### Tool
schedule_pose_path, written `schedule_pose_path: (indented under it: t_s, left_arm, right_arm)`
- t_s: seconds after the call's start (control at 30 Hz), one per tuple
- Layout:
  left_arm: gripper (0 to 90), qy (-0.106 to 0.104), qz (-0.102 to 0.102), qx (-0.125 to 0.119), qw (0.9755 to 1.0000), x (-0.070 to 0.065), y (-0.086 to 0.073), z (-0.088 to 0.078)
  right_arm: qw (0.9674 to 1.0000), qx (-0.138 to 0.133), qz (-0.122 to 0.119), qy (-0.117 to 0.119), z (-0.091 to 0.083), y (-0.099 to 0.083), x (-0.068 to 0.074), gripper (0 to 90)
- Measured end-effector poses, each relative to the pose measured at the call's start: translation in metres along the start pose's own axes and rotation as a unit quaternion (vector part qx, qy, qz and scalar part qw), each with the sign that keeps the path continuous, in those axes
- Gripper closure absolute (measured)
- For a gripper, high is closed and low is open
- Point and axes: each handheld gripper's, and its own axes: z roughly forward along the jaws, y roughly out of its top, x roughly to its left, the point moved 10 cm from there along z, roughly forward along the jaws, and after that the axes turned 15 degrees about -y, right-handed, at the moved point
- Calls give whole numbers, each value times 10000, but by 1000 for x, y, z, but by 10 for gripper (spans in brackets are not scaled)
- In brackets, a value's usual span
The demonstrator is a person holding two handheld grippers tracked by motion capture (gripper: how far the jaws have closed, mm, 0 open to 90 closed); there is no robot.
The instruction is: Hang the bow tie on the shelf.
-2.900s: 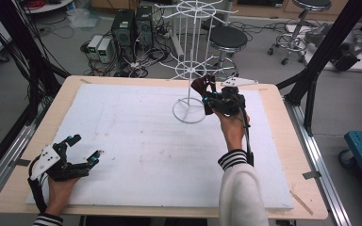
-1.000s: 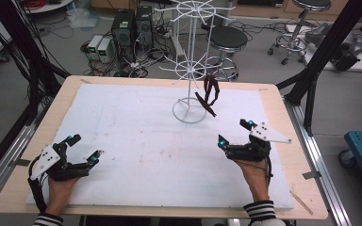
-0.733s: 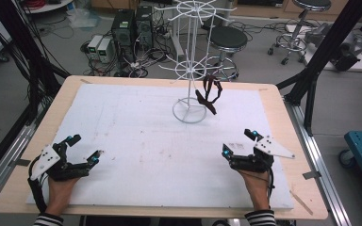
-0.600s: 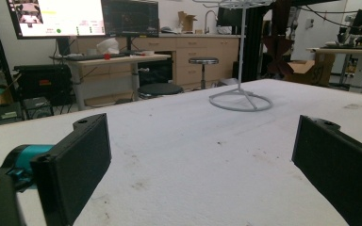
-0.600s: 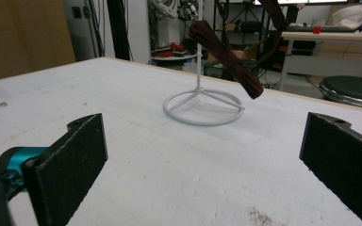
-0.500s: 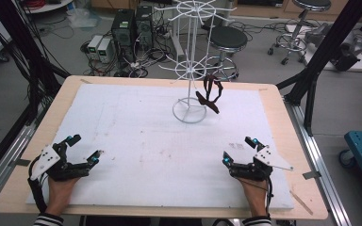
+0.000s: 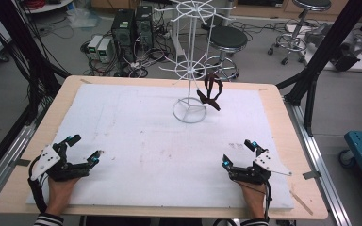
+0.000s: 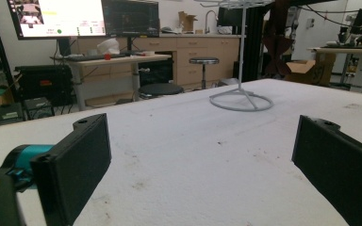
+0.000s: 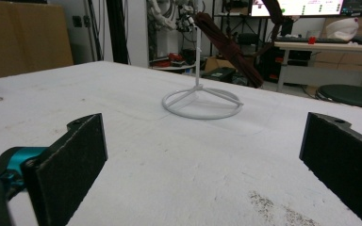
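A white wire stand (image 7: 189, 70) rises from a ring base at the back middle of the white foam mat (image 7: 141, 141). A dark brown looped strap (image 7: 210, 92) hangs from one of its lower arms on the right side. The same stand (image 8: 241, 96) and strap (image 8: 274, 44) appear far off in the left gripper view. In the right gripper view the stand base (image 9: 201, 103) sits ahead with the strap (image 9: 231, 47) dangling beside the pole. My left gripper (image 7: 85, 149) rests open at the front left of the mat. At the front right my right gripper (image 7: 238, 152) lies open, holding nothing.
The wooden table edge (image 7: 283, 108) frames the mat. Beyond the table stand computer towers (image 7: 132, 28), a black stool (image 7: 226, 40) and black frame posts (image 7: 320, 56). Desks with monitors (image 8: 82, 19) fill the room behind.
My right gripper was up at the stand with the strap, then let go and drew back to the mat's front right. The strap now hangs on the stand. The left gripper stayed put.
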Motion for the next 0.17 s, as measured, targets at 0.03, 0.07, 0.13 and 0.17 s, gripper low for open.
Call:
schedule_pose_path:
  t_s: [0.03, 0.07, 0.13, 0.17]
  left_arm:
    - [56, -1, -11, -9, 10000, 0, 0, 0]
    - [55, 1, -10, -14, 10000, 0, 0, 0]
    - [56, -5, -12, -17, 10000, 0, 0, 0]
    - [56, -6, -13, -15, 10000, 0, 0, 0]
  right_arm:
    - [10000, -13, -82, -4, 0, 0, 0, 6]
    - [9999, -2, -103, -3, 0, 0, 1, 6]
    - [9999, -8, -140, -22, 0, -1, 2, 6]
    - [9999, 13, -107, -30, 0, -1, 2, 6]
